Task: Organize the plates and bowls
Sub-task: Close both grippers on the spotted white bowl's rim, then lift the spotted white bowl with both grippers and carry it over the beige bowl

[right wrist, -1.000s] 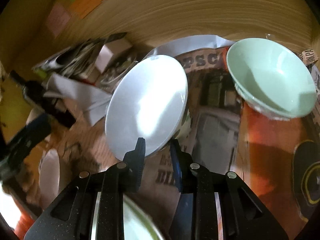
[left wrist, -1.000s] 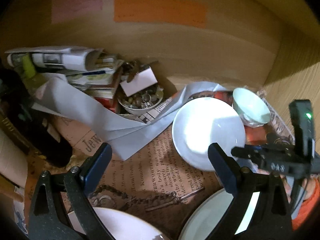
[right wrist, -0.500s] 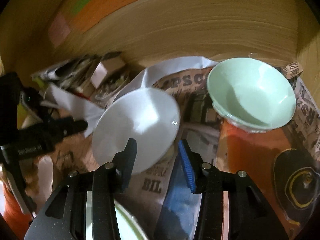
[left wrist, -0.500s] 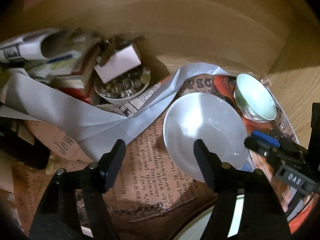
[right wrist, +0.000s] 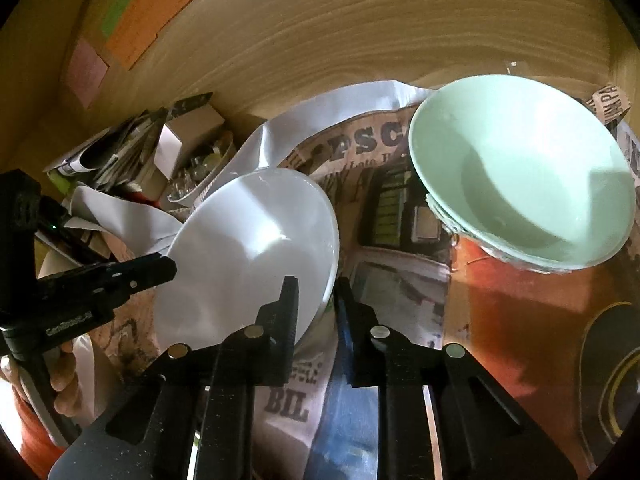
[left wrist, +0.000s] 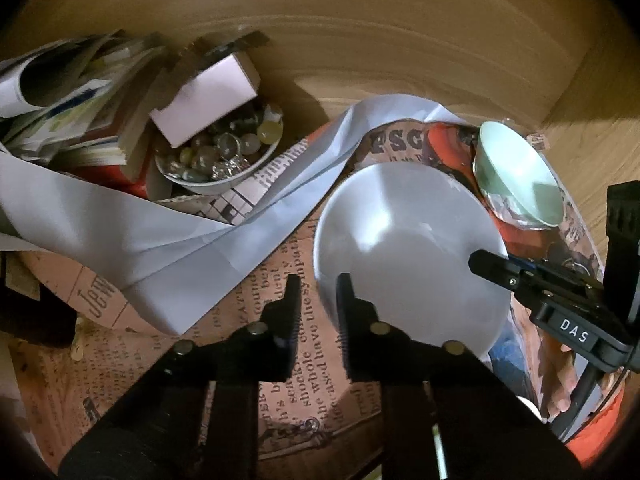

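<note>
A white plate [left wrist: 408, 256] rests on newspaper; it also shows in the right wrist view [right wrist: 248, 260], tilted. My left gripper [left wrist: 318, 300] is nearly shut with the plate's left rim between its fingers. My right gripper [right wrist: 316, 300] is shut on the plate's right rim. The right gripper shows in the left wrist view [left wrist: 492, 266] at the plate's right edge. The left gripper shows in the right wrist view [right wrist: 160, 270] at its left edge. A pale green bowl [right wrist: 520, 168] stands upright right of the plate, also in the left wrist view [left wrist: 520, 176].
A small white bowl of glass beads [left wrist: 220, 156] with a white box [left wrist: 204, 92] on it stands back left. Books and papers [left wrist: 80, 100] pile at far left. A white paper strip [left wrist: 160, 236] crosses the newspaper. A wooden wall [left wrist: 360, 32] closes the back.
My left gripper moved in to the plate's left rim and narrowed from wide open. My right gripper closed on the right rim. The plate's right side has lifted.
</note>
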Demonstrator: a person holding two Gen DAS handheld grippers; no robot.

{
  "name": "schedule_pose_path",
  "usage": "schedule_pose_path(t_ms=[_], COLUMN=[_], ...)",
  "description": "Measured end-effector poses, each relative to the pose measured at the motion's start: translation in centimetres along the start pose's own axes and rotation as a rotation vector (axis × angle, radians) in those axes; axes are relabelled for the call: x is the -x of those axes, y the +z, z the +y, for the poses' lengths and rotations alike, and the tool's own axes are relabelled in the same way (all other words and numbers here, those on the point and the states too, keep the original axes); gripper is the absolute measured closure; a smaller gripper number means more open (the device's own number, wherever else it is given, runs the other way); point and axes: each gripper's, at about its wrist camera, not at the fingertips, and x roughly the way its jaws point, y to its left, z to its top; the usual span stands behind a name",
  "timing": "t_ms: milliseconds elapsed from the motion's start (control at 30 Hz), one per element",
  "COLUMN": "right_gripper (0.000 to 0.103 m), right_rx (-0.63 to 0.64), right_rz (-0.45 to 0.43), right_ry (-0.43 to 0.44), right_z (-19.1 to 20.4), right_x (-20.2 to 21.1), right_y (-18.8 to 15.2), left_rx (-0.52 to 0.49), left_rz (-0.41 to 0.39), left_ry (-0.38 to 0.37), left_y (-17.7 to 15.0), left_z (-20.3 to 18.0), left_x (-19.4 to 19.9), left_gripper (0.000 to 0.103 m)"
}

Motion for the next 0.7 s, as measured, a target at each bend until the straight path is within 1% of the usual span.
schedule_pose_path(t_ms=[67,333,500,700], right_gripper=[0.087,0.086,0.086,0.086], right_rx=[0.011,0.056,0.087,0.095], right_rz=[-0.003,-0.029,-0.066,-0.116], right_ry=[-0.006,-0.048,-0.055,-0.017], right_z=[0.1,0.8,1.8,2.9], right_x=[0.0,0.4,1.5,3.7], right_y=[0.0,-0.4,-0.7,-0.9], left_rx=[0.004,-0.014,-0.033,-0.045], left_rz=[0.012,-0.002,-0.06,-0.151], left_ry=[-0.015,0.013,0.05,0.043], left_y=[0.0,-0.2,-0.9,-2.3], left_z=[-0.1,-0.8,-1.4,-1.5], left_x=[-0.3,-0.1,1.5,5.0], left_gripper=[0.093,0.093,0.093,0.093])
